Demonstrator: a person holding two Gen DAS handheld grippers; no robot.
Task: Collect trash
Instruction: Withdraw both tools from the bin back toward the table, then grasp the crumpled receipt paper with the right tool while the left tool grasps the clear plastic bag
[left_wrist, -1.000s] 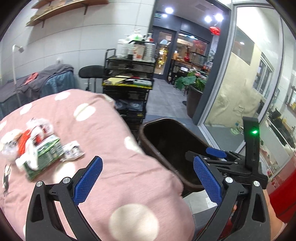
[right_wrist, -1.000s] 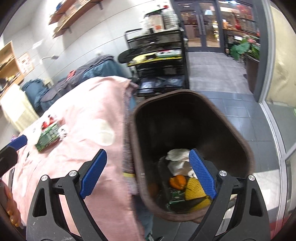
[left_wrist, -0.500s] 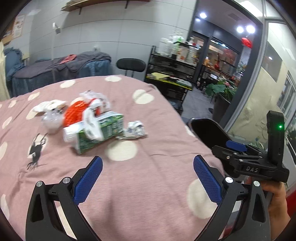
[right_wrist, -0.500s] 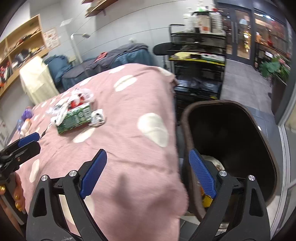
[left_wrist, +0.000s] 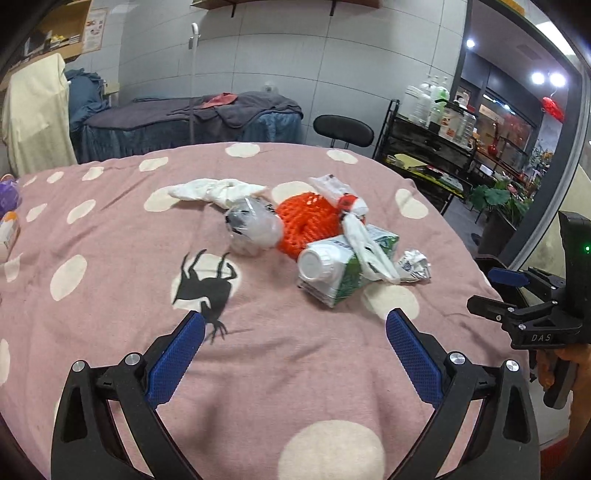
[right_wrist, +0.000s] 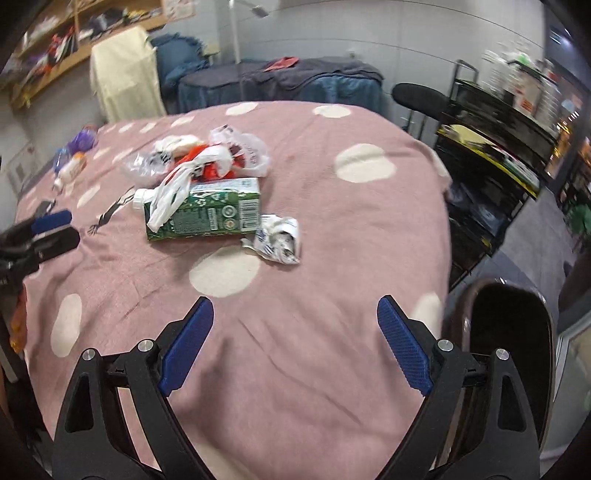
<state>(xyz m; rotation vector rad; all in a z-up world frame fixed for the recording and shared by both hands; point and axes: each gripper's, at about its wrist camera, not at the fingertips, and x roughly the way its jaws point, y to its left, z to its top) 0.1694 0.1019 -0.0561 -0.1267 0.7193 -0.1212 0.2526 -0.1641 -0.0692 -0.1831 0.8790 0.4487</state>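
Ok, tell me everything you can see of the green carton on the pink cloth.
The green carton is a printed paperboard drink box with a white screw cap, lying on its side on the pink dotted cloth. A white plastic bag drapes over it, crumpled foil touches its base end, and orange netting sits against it. Neither gripper touches it.

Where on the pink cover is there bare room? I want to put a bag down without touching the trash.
Bare cover runs from the carton and crumpled wrapper to both open grippers. More lies toward the bin edge. It is crowded around the orange net, clear bag and white cloth.
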